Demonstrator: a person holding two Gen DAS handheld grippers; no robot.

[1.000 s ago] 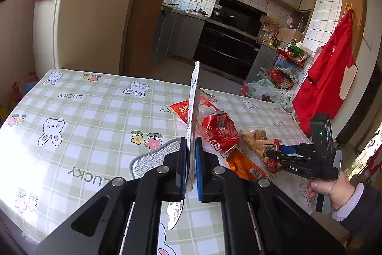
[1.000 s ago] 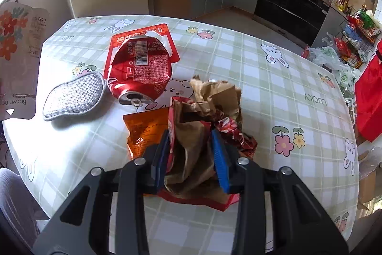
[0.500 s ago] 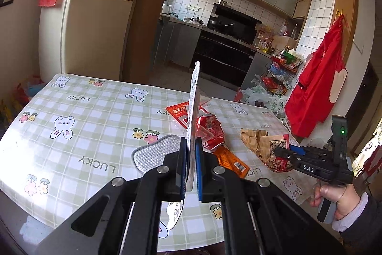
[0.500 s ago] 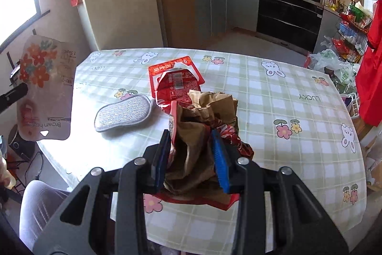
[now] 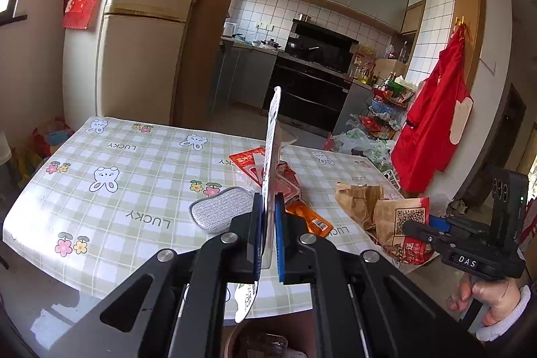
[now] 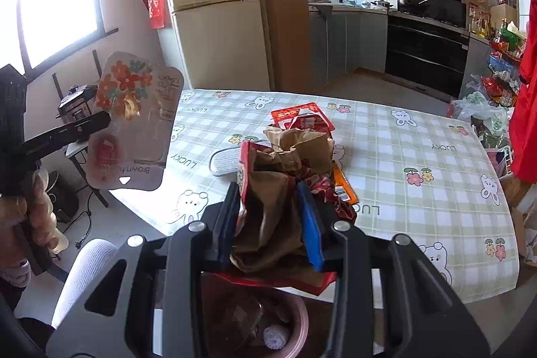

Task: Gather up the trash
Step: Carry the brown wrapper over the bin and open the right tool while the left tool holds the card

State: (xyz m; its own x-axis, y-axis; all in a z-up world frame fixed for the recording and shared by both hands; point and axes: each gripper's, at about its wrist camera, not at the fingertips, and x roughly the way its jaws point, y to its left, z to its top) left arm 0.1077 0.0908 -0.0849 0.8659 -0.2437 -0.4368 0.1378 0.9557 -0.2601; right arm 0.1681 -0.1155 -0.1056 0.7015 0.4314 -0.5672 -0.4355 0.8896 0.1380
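The left gripper (image 5: 267,234) is pinching a flat flowered pouch (image 6: 134,119) edge-on between nearly closed jaws, holding it upright, clear of the table (image 5: 110,190). The right gripper (image 6: 270,223) is clamping a crumpled brown paper bag (image 6: 272,210), jaws part open around its bulk. Both are hanging over a bin (image 6: 295,321) just below the claws, probably for dropping. A crushed red can (image 5: 288,183), an orange wrapper (image 5: 310,218) and a grey pad (image 5: 220,212) are lying ahead, beyond the fingertips.

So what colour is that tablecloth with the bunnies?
The tablecloth is a pale green and white check with bunnies and flowers, clearest in the right wrist view.
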